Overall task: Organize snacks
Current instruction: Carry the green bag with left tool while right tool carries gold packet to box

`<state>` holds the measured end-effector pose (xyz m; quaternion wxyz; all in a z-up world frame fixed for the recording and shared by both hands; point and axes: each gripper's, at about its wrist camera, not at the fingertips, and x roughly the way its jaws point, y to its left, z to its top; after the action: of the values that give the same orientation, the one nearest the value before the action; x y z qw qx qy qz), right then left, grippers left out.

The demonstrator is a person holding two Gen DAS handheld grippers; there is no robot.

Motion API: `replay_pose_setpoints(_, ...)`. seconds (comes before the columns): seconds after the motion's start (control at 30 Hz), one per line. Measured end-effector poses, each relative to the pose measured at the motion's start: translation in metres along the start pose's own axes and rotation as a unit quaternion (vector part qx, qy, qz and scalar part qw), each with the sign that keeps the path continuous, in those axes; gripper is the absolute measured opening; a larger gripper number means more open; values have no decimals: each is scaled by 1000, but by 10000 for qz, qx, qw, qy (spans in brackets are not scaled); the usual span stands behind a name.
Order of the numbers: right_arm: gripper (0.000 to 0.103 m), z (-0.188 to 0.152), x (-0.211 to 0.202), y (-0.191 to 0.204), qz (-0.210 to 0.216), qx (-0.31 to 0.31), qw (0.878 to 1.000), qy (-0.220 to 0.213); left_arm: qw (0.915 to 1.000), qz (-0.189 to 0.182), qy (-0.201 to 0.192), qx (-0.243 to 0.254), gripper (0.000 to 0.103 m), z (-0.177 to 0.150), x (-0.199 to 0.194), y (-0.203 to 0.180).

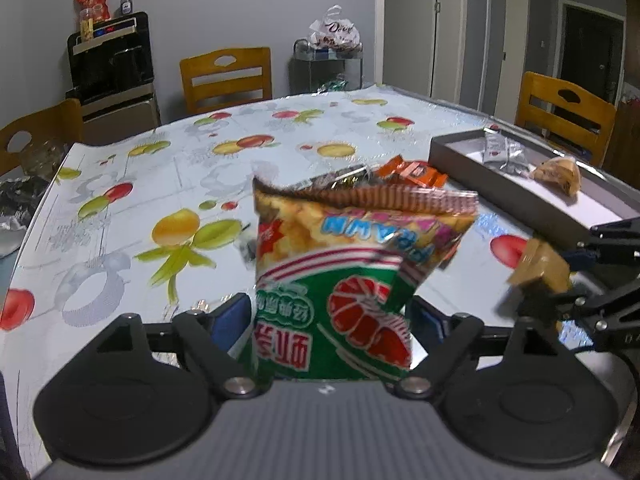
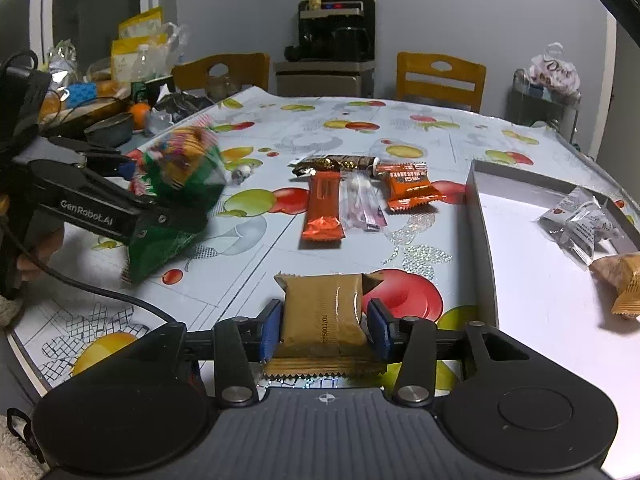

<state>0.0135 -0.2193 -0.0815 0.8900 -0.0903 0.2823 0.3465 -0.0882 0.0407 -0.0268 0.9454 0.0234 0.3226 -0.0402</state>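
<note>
We see the fruit-patterned surface (image 1: 160,184) in both views, but each claw's own load shows plainly only from its own camera. The grey box (image 2: 480,208) lies just ahead and to the right of the right claw (image 2: 324,320). That view shows its white floor holding a clear-wrapped snack (image 2: 580,220) and a brown pastry (image 2: 620,276).

The left wrist view is filled by a green and yellow prawn-cracker bag (image 1: 340,264), standing upright between the wide-spread jaws of the left claw (image 1: 332,316). The bag is blurred, and we cannot tell whether the pads press on it. From the right wrist we see that same bag from the side, tilted and off the surface.

Only the right wrist view shows the brown packet (image 2: 320,312) squarely. It lies between the blue pads of the partly open right claw, with a thin dark gap at the right-hand pad, so we read no grip.

Beyond that claw lie an orange bar (image 2: 322,210), an orange packet (image 2: 408,188), a clear sachet (image 2: 362,204) and a dark wrapped bar (image 2: 336,163), mostly hidden behind the bag in the left view.
</note>
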Motion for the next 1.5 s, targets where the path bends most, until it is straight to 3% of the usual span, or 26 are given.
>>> replay_pose_setpoints(0.13, 56, -1, -1, 2, 35, -26, 10000, -3, 9999, -22, 107, 18, 85, -8, 0, 1)
replay_pose_setpoints(0.23, 56, -2, -1, 4, 12, -71, 10000, -35, 9998, 71, 53, 188, 85, -11, -2, -4)
replay_pose_setpoints(0.47, 44, -3, -4, 5, -71, -106, 9997, -184, 9986, 220, -29, 486, 73, -9, -3, -15)
replay_pose_setpoints(0.77, 40, 0, -15, 2, -44, -135, 9988, -478, 9982, 242, -224, 501, 68, -1, -13, -21)
replay_pose_setpoints(1.07, 39, 11, -45, -20, -118, 143, 9949, -989, 9952, -90, -585, 778, 68, 27, -24, -51)
replay_pose_setpoints(1.5, 39, 9, -84, -81, -780, 602, 9839, -1493, 9872, -680, -904, 1128, 68, 81, -15, -123)
